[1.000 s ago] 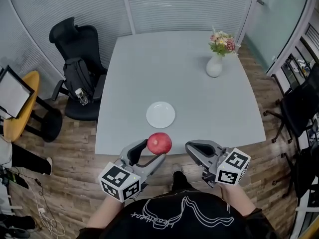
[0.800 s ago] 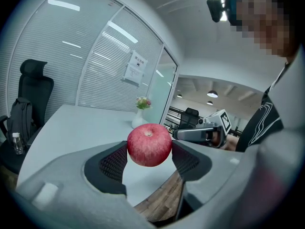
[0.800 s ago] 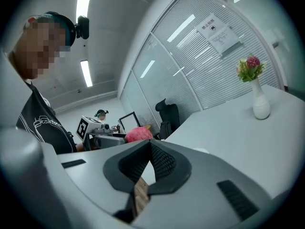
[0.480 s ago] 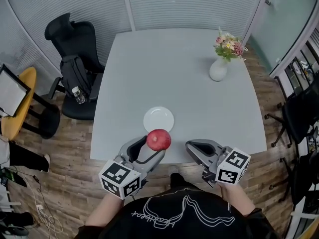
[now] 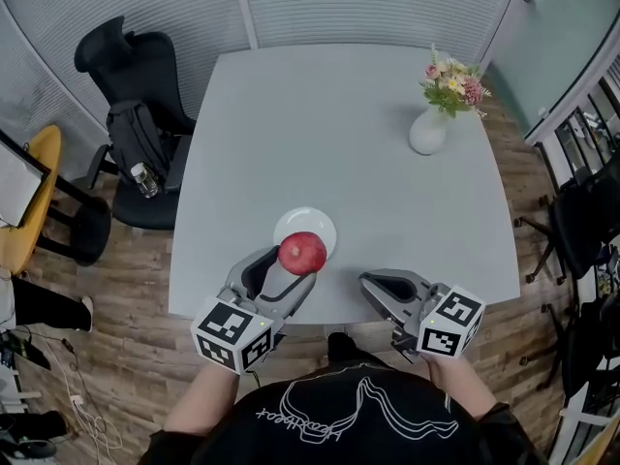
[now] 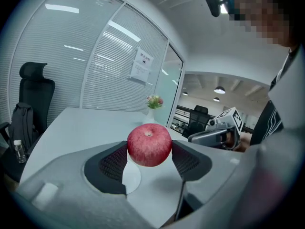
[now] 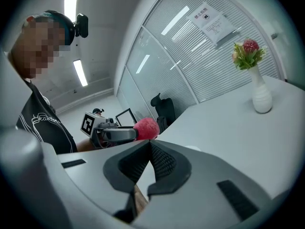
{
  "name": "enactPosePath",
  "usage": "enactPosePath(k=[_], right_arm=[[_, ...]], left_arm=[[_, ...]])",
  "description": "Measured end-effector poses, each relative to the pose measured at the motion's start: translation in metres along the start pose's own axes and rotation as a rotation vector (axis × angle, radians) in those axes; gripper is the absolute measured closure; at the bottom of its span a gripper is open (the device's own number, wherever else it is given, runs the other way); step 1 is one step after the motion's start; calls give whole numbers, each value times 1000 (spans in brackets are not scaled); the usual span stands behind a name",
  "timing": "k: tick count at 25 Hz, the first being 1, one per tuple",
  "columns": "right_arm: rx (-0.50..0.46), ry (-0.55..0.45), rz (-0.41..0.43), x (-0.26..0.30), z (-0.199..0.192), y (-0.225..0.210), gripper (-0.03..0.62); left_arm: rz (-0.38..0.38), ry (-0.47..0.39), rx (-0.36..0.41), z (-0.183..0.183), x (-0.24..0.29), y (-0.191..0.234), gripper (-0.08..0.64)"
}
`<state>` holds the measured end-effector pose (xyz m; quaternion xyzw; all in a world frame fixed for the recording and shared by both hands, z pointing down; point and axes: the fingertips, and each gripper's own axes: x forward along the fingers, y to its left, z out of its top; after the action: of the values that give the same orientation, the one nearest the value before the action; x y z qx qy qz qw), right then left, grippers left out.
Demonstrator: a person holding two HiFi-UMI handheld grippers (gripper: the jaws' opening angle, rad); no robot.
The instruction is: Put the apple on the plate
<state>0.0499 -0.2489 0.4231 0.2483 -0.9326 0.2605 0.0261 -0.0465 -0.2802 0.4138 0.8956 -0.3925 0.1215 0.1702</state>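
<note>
A red apple (image 5: pixel 302 253) is held in the air between the jaws of my left gripper (image 5: pixel 291 264), which is shut on it. In the head view the apple overlaps the near edge of the small white plate (image 5: pixel 306 227), above the table's near side. The left gripper view shows the apple (image 6: pixel 149 144) clamped between both pads, with the plate (image 6: pixel 131 173) below it. My right gripper (image 5: pixel 373 289) hangs shut and empty over the table's near edge, to the right of the apple. In the right gripper view the apple (image 7: pixel 146 128) appears at the left.
The grey table (image 5: pixel 339 143) carries a white vase of flowers (image 5: pixel 430 129) at its far right. A black office chair (image 5: pixel 126 95) with a backpack stands left of the table, a yellow stool (image 5: pixel 29 197) further left. More chairs (image 5: pixel 581 221) stand at the right.
My left gripper has carried the apple forward from beyond the table's near edge to over the plate's near rim. The right gripper has stayed in place.
</note>
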Motion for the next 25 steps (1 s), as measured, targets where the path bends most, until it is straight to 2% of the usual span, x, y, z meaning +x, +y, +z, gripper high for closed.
enactPosePath(k=[8,18,25], right_arm=[[29,19,-15,7,-4,-21,583],[60,45,-31,12,-9,-45,583],[77,58,-35,18,-9,-59,583]], left_arm=[[74,-1,70,-8,31,35,261],[105,96,130,-56,72,59,261],[113,157,133,-80,91,70,261]])
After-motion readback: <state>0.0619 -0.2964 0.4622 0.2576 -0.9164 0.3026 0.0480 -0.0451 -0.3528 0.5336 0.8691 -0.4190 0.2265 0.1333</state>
